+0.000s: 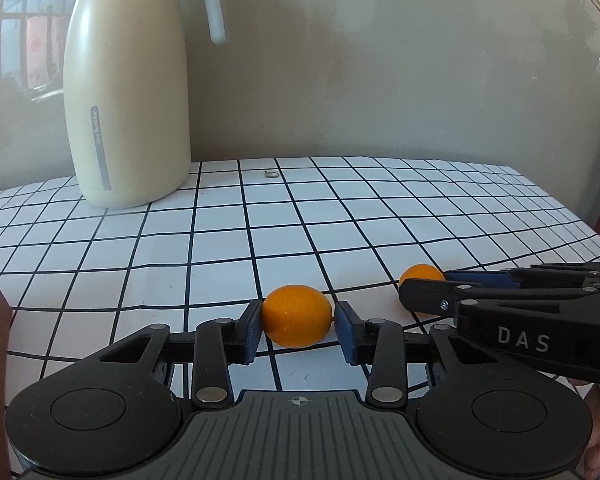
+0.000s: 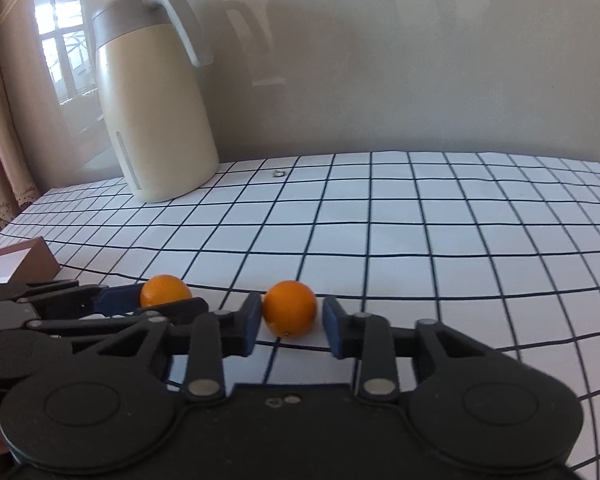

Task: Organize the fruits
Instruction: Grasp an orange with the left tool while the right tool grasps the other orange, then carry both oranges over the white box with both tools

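Two small orange fruits lie on the checked tablecloth. In the left wrist view the left fruit (image 1: pixel 297 315) sits between the blue pads of my left gripper (image 1: pixel 298 330); the left pad touches it and the right pad is a hair off. In the right wrist view the right fruit (image 2: pixel 290 308) sits between the pads of my right gripper (image 2: pixel 290 326), touching the left pad with a gap at the right pad. Each gripper straddles its fruit with jaws open. The right gripper (image 1: pixel 422 290) and right fruit (image 1: pixel 421 272) show in the left view; the left fruit (image 2: pixel 165 290) shows in the right view.
A tall cream thermos jug (image 1: pixel 126 96) stands at the back left of the table (image 1: pixel 380 216) near the wall. A brown box (image 2: pixel 18 262) sits at the left edge. A tiny metal bit (image 1: pixel 271 174) lies near the back.
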`<state>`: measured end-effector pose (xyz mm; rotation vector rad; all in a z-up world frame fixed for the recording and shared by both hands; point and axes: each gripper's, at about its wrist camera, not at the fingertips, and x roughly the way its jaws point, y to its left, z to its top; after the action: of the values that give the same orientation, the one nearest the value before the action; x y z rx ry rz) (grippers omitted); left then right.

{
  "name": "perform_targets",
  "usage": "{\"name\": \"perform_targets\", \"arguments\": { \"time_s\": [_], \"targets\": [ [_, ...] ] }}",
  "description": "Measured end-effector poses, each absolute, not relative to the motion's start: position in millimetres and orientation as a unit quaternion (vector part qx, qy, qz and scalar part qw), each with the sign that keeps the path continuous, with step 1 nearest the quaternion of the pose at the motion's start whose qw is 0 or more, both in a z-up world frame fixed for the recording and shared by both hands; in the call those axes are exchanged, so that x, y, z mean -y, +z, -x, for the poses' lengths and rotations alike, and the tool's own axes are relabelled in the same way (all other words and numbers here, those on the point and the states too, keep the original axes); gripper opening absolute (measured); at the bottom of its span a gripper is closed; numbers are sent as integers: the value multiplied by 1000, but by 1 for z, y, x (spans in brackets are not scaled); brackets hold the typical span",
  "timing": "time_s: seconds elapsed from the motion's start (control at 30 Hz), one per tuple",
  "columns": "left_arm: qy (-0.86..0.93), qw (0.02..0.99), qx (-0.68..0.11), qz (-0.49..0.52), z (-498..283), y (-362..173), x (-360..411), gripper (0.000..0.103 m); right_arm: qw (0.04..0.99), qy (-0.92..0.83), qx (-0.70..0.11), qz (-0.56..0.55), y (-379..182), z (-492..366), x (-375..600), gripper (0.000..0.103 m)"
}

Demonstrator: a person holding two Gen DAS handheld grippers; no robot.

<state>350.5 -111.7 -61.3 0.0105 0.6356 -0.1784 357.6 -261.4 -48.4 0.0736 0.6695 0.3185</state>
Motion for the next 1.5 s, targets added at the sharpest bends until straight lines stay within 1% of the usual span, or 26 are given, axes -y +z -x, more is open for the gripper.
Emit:
{"name": "perform_targets", "arguments": {
  "time_s": [0.23, 0.6, 0.83, 1.33, 1.5],
  "targets": [
    [-81, 947, -310, -11, -346, -58, 111, 39, 934, 141, -327, -8, -44, -354, 256, 21],
    [-67, 957, -281, -14, -311, -32, 101, 39, 948, 136, -287, 0, -11, -320, 262, 21],
    [-63, 965, -252, -23, -267, -10, 95, 39, 956, 135, -261, -9, 11, -283, 261, 21],
    [-39, 975, -220, -18, -172, 13, 56, 39, 961, 135, -241, -11, 23, -195, 250, 21],
    [-17, 977, -213, -22, -146, 17, 37, 39, 959, 154, -239, -6, 25, -180, 234, 21]
  ]
}}
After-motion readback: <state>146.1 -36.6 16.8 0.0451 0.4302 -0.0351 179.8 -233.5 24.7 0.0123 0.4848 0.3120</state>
